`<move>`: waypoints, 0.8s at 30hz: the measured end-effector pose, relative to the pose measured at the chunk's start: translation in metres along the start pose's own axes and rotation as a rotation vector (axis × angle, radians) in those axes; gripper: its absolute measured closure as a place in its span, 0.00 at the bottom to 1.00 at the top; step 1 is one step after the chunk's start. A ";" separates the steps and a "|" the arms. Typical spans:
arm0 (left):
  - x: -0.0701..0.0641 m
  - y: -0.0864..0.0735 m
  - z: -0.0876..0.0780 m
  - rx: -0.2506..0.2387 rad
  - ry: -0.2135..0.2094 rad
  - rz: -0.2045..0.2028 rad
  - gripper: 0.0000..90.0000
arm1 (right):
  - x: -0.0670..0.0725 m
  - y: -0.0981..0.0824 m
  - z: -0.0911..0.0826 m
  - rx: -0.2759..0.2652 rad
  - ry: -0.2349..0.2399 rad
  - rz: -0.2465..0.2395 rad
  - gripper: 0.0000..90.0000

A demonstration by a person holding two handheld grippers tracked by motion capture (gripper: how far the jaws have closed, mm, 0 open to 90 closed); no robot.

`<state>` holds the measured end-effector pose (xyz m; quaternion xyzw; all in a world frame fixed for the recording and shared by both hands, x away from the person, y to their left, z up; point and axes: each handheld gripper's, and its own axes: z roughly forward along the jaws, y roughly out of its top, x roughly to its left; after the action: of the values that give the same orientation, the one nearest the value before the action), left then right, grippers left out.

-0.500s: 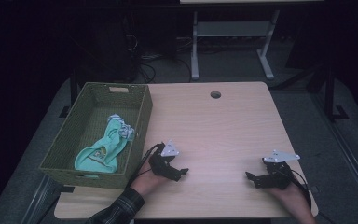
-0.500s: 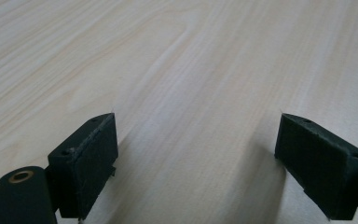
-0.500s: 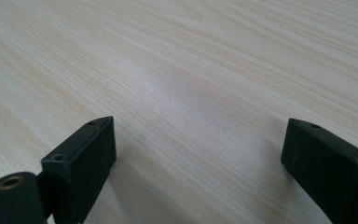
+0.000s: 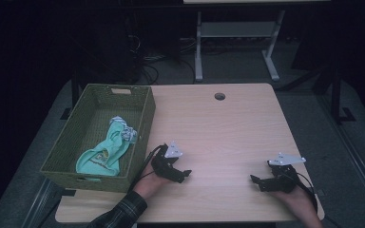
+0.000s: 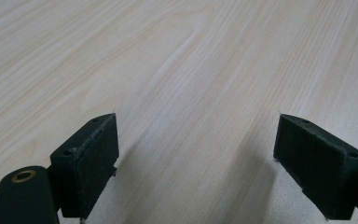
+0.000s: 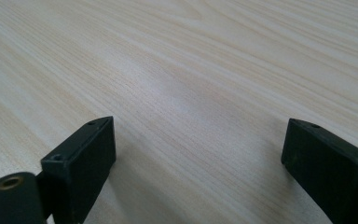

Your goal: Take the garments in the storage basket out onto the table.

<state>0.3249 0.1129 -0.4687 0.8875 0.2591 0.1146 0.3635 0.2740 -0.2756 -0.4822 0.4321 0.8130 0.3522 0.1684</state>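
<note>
The wooden table [image 4: 228, 133] is the landmark for everything here, and most of its top lies bare, which leaves room to work on a garment. At the table's left edge sits a green woven basket [image 4: 145, 118], its long side running along that edge, so that what lies inside is within easy reach of the left hand. In the basket lies a mint-green piece of clothing [image 4: 102, 154], crumpled toward the near end, with a paler printed cloth [image 4: 126, 133] bunched on its far part; whether the two are one item cannot be told. It is the nearest thing to the tools and probably the thing to be handled.

The left gripper [image 4: 184, 175] rests low on the table's near left part, just beside the basket's near corner, pointing across the tabletop. Its jaws stand wide apart with only bare wood between them. The right gripper [image 4: 257, 182] sits on the near right part, well apart from the basket, likewise spread and empty. Both look parked in a ready pose.
</note>
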 end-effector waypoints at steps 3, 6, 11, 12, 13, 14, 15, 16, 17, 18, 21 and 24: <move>0.000 0.002 -0.002 0.001 -0.012 -0.011 0.15 | 0.000 0.000 0.000 0.000 0.000 0.000 0.11; 0.001 0.003 -0.004 0.004 -0.010 -0.005 0.15 | 0.000 0.000 0.000 -0.001 0.000 -0.001 0.11; 0.001 0.006 -0.008 0.000 -0.013 -0.017 0.15 | 0.000 0.000 0.000 0.000 0.000 0.000 0.11; 0.002 0.007 -0.009 0.000 -0.011 -0.016 0.15 | 0.000 0.000 0.000 0.000 0.000 0.000 0.11; 0.002 0.009 -0.011 -0.008 -0.013 -0.018 0.15 | 0.000 0.000 0.000 0.000 0.000 0.001 0.11; 0.002 0.009 -0.011 -0.008 -0.013 -0.018 0.15 | 0.000 0.000 0.000 0.000 0.000 0.001 0.11; 0.002 0.009 -0.012 -0.011 -0.013 -0.021 0.15 | 0.000 0.000 0.000 0.000 0.000 -0.001 0.11; 0.002 0.010 -0.013 -0.016 -0.011 -0.023 0.15 | 0.000 0.000 0.000 0.000 0.000 0.001 0.11; 0.002 0.010 -0.014 -0.018 -0.012 -0.026 0.15 | 0.000 0.000 0.000 -0.001 0.000 0.000 0.11; 0.003 0.011 -0.015 -0.018 -0.010 -0.025 0.15 | 0.000 0.000 0.000 0.000 0.000 0.000 0.11; 0.003 0.011 -0.016 -0.022 -0.012 -0.025 0.15 | 0.000 0.000 0.000 0.000 0.000 0.000 0.11; 0.004 0.013 -0.018 -0.032 -0.012 -0.028 0.15 | 0.000 0.000 0.000 0.000 0.000 -0.001 0.11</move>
<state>0.3257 0.1182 -0.4469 0.8786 0.2673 0.1085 0.3805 0.2741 -0.2756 -0.4822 0.4317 0.8131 0.3523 0.1686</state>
